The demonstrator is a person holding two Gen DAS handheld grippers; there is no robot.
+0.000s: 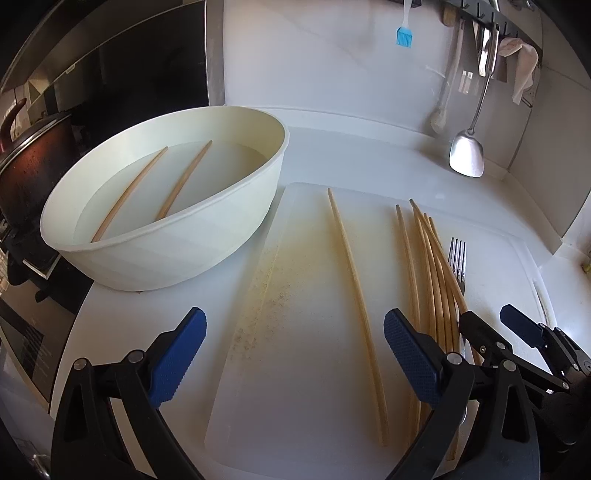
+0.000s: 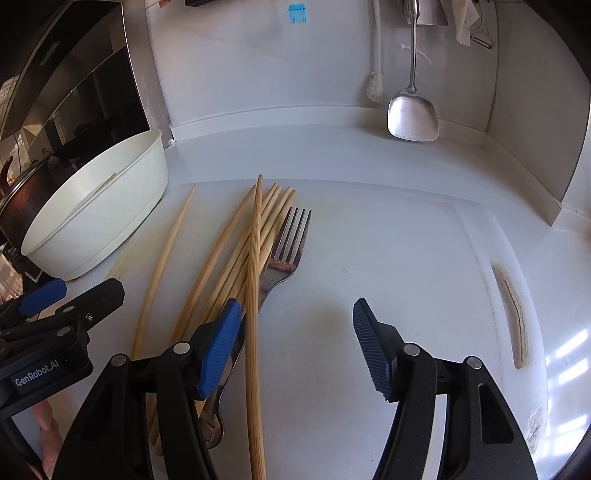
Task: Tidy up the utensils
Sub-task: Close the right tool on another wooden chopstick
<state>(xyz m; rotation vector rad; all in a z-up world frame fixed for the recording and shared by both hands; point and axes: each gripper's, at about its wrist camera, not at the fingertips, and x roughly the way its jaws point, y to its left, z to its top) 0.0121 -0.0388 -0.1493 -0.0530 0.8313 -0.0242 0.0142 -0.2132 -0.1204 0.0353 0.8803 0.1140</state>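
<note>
A white cutting board lies on the counter. On it are a lone chopstick, a pile of several chopsticks and a metal fork. A cream bowl at the left holds two chopsticks. My left gripper is open and empty over the board, its jaws either side of the lone chopstick. My right gripper is open and empty, with one chopstick lying between its jaws.
A dark pot stands on the stove at the far left. A steel spatula, a blue brush and a cloth hang on the back wall. The right gripper shows in the left wrist view.
</note>
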